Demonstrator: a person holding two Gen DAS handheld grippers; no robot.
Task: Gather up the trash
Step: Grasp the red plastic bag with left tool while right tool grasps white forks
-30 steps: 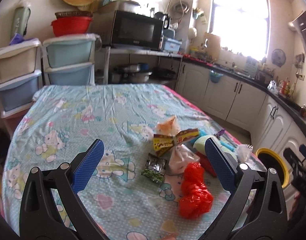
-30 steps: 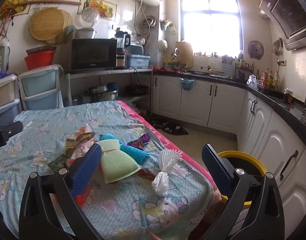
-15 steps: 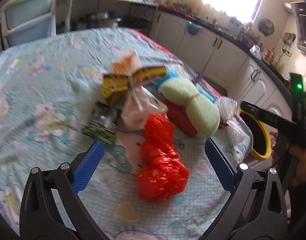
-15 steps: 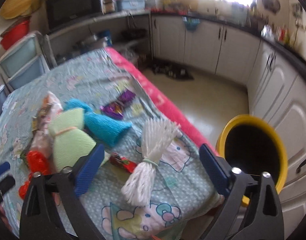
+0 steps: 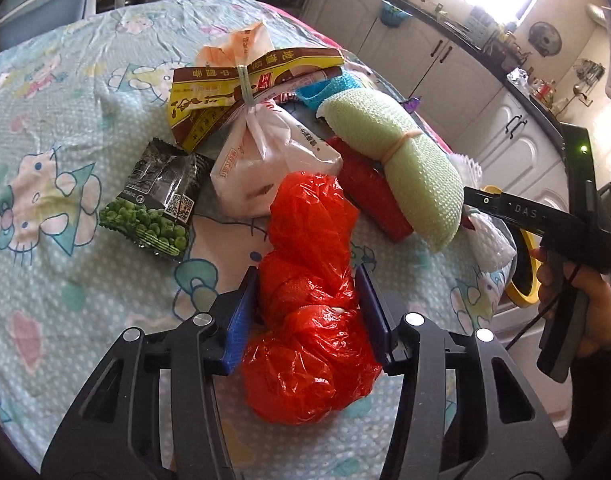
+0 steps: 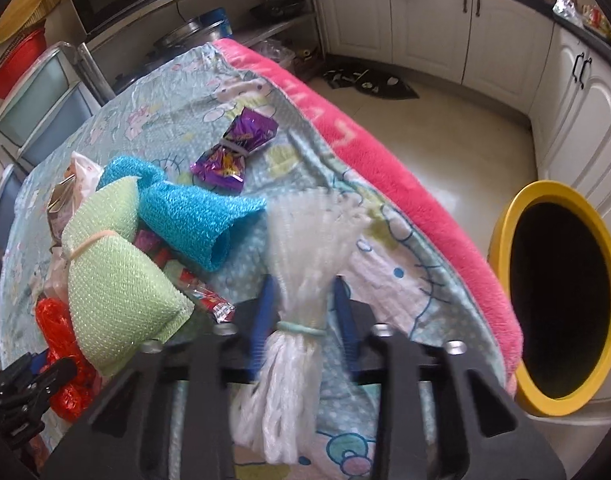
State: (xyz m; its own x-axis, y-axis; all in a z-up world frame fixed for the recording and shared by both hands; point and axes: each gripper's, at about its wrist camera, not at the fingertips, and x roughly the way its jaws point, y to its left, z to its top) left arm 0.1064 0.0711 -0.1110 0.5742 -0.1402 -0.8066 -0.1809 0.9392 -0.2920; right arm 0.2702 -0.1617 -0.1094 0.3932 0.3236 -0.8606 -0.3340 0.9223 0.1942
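I have both grippers down over the table (image 5: 45,92), with its cartoon-print cloth; a second ago they looked out level across the kitchen, jaws spread wide and nothing between them.

To the right of my right jaws, on the floor beside the table's pink edge, stands the yellow bin (image 6: 505,220), its dark mouth open; it sat farther ahead of them before.

My left gripper (image 5: 309,312) now straddles the red plastic bag (image 5: 313,320), which half a second ago lay ahead of the fingers. The jaws are closing, and both blue pads already touch the bag's sides.

Just beyond and right of those jaws lies the green mesh bundle (image 5: 405,160), with a green pea packet (image 5: 153,200) off to their left.

My right gripper (image 6: 303,312) has the white net bundle (image 6: 301,280) between its fingers at the narrow waist, just above its band. These jaws are closing too and look pressed against it, though blur hides the exact contact. The blue mesh roll (image 6: 193,216) sits ahead and left of them, and the purple wrapper (image 6: 237,148) beyond that.
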